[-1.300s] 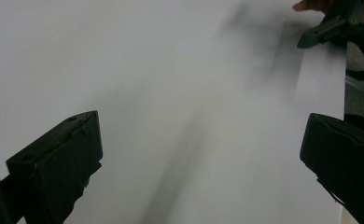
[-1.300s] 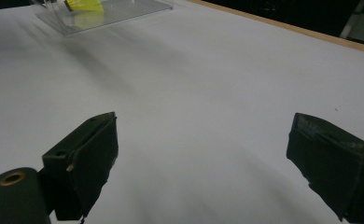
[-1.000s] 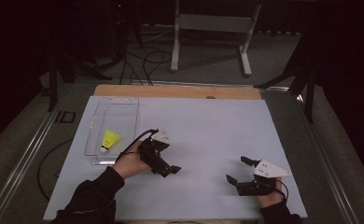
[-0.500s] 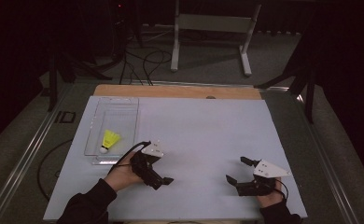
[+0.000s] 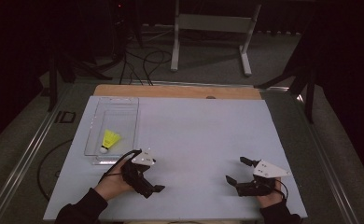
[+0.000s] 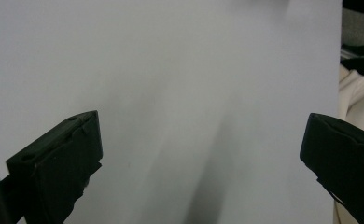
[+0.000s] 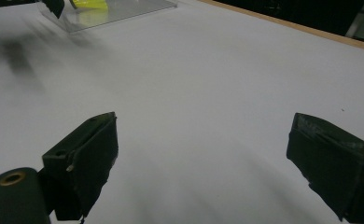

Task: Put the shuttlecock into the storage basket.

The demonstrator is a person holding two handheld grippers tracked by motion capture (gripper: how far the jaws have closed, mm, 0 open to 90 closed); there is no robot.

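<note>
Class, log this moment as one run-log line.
left claw: open, empty | right claw: open, empty | shuttlecock: lying in clear tray | table: white

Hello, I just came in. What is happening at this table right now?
A person holds a two-jaw gripper in each hand over a white table. The left gripper and the right gripper are both open and hold nothing. A yellow shuttlecock lies in a clear tray at the table's left side, just beyond the left gripper.
</note>
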